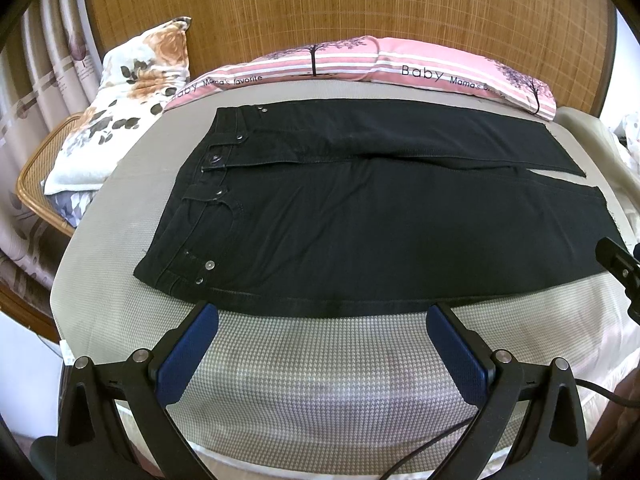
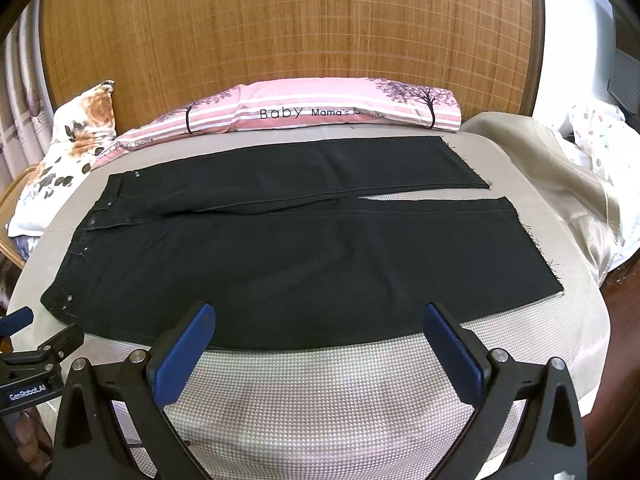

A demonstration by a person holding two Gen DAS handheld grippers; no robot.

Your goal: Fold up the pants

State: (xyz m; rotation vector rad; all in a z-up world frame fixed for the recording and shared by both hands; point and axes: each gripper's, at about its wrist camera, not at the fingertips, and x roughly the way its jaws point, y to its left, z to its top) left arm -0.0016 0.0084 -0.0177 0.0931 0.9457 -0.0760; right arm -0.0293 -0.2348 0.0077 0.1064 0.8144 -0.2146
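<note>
Blue-padded, each hand-held gripper, left [image 1: 322, 312] and right [image 2: 318, 312], hovers spread and empty over the bed [image 1: 320, 360]. Just beyond, black denim pants [image 1: 360, 232] lie flat, waistband left: heavy, limp, best pinched at the thick near waistband corner and hem.

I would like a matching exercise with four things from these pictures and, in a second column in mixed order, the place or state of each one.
Things:
1. black pants
2. pink striped pillow
3. floral pillow
4. left hand-held gripper

Places or states:
A. open, at the near hem side of the bed
B. spread flat on the bed
C. along the headboard
D. far left corner, leaning up

Pairs: 1-B, 2-C, 3-D, 4-A
</note>
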